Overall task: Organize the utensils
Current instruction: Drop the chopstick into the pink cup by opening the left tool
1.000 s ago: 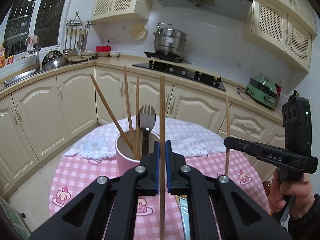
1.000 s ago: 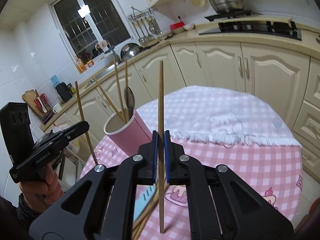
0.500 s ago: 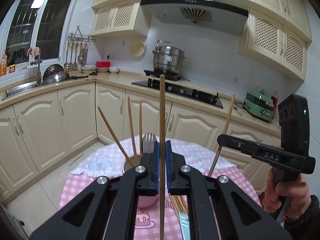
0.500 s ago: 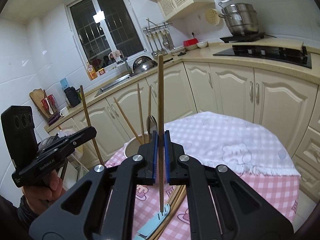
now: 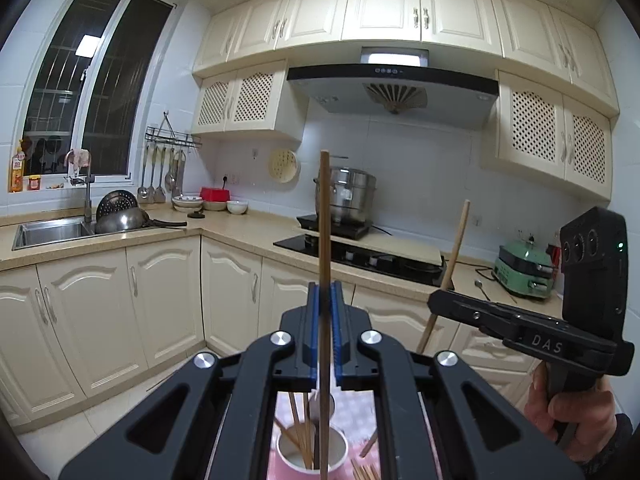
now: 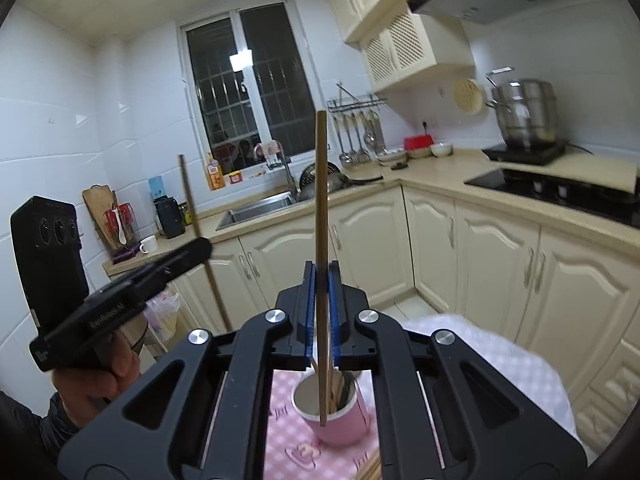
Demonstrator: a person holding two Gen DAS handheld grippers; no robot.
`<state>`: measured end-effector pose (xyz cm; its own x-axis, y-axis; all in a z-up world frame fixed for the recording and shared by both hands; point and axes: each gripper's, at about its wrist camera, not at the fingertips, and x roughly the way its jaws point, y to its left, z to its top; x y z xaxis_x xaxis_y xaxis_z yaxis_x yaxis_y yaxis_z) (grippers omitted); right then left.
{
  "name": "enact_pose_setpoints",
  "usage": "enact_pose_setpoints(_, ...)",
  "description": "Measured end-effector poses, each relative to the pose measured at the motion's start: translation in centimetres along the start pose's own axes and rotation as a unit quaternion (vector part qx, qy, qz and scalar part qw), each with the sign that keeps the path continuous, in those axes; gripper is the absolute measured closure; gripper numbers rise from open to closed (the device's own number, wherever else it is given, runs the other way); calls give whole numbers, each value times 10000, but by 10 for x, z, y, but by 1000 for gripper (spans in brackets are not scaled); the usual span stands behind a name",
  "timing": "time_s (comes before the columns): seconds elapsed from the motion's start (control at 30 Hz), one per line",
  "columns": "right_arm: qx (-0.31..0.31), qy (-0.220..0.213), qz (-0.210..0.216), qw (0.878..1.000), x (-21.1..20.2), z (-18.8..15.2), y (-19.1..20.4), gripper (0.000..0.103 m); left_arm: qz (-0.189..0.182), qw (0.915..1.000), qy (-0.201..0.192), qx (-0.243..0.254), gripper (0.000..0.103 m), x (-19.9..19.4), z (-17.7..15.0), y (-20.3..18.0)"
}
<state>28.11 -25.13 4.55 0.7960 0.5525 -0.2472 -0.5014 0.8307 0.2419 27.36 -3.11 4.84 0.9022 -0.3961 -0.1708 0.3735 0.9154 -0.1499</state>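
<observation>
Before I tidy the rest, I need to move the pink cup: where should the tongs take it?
Grip the pink cup low on its outer wall, coming level from a side. Chopsticks and a spoon stand out of its open top, so a grasp from above would foul them.

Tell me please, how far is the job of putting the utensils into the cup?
Partly done: the pink cup already holds several chopsticks and a metal utensil. In hand: the left gripper is shut on one chopstick, the right gripper on another, both lifted above the cup. Left: these two, plus more chopsticks lying on the checked cloth.
</observation>
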Motion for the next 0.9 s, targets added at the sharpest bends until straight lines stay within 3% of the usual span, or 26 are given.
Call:
enact_pose_setpoints(0.2, -101, 123, -12, 9999, 25, 2, 2, 97, 91, 9999, 84, -51, 98, 25, 1, 7)
enact_pose_setpoints(0.77, 214, 973, -169, 9949, 74, -40, -22, 95, 275, 9973, 643, -239, 95, 63, -48, 26)
enact_pose_setpoints(0.8, 248, 1007, -198, 9944, 74, -41, -24, 92, 301, 9969, 700, -216, 82, 63, -50, 26)
enact_pose_setpoints(0.83, 287, 1013, -252, 9941, 73, -42, -27, 69, 334, 9967, 716, -203, 52, 62, -51, 25)
enact_pose_setpoints(0.87, 369, 950, -447, 9938, 69, -44, -31, 45, 386, 9969, 650, -208, 33, 58, -52, 26)
enact_pose_setpoints(0.9, 425, 865, -527, 9939, 66, -44, -35, 26, 388, 9974, 558, -252, 30, 53, -52, 26)
